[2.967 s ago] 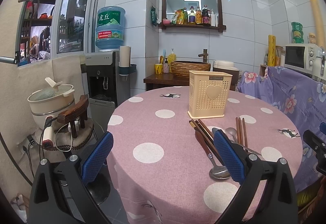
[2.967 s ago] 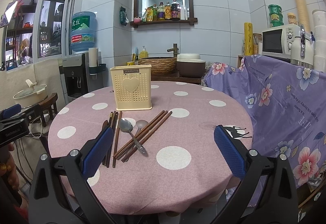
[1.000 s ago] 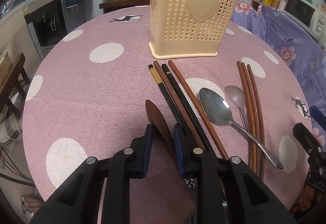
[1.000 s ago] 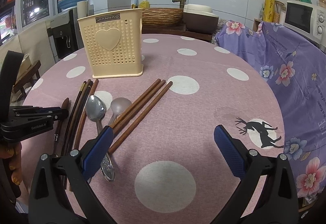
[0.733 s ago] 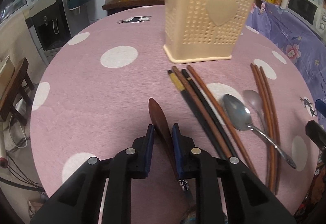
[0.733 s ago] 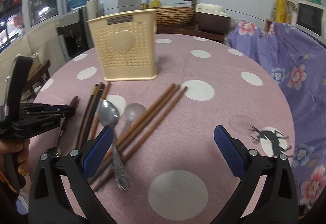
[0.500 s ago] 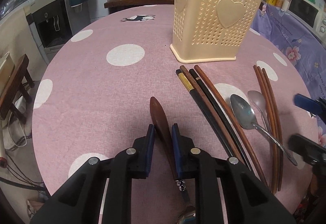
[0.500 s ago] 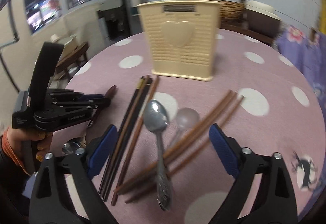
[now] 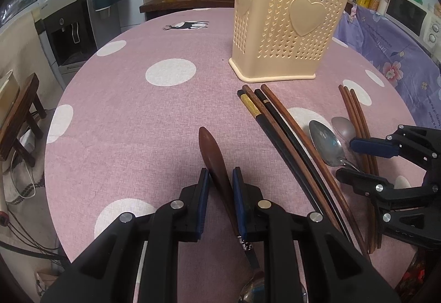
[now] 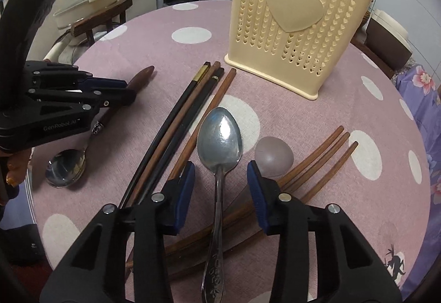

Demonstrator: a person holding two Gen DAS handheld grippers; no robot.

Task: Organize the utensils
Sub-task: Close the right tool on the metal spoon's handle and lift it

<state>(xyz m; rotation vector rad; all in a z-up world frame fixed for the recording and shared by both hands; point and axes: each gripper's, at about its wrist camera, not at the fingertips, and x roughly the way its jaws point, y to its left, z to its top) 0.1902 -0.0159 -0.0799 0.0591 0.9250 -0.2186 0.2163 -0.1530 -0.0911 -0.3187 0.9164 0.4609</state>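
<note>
A cream utensil basket (image 9: 286,27) (image 10: 297,21) stands on the pink dotted table (image 9: 132,115). My left gripper (image 9: 219,177) is shut on the brown wooden handle of a spoon (image 9: 213,157); its metal bowl (image 10: 65,165) rests on the cloth. My right gripper (image 10: 220,173) is open, its pads either side of the handle of a steel spoon (image 10: 219,137), not touching it. A second, duller spoon (image 10: 273,155) lies to its right. Dark chopsticks (image 10: 190,107) lie left of it, brown chopsticks (image 10: 317,159) right.
A purple floral cloth (image 9: 386,49) covers something at the table's right edge. A water dispenser (image 9: 71,19) and a wooden stool (image 9: 19,115) stand left of the table. A pot (image 10: 88,3) sits beyond the table's far left edge.
My right gripper has dropped low over the table and narrowed around the steel spoon's handle. My left gripper stays shut on the wooden-handled spoon, shifted slightly left.
</note>
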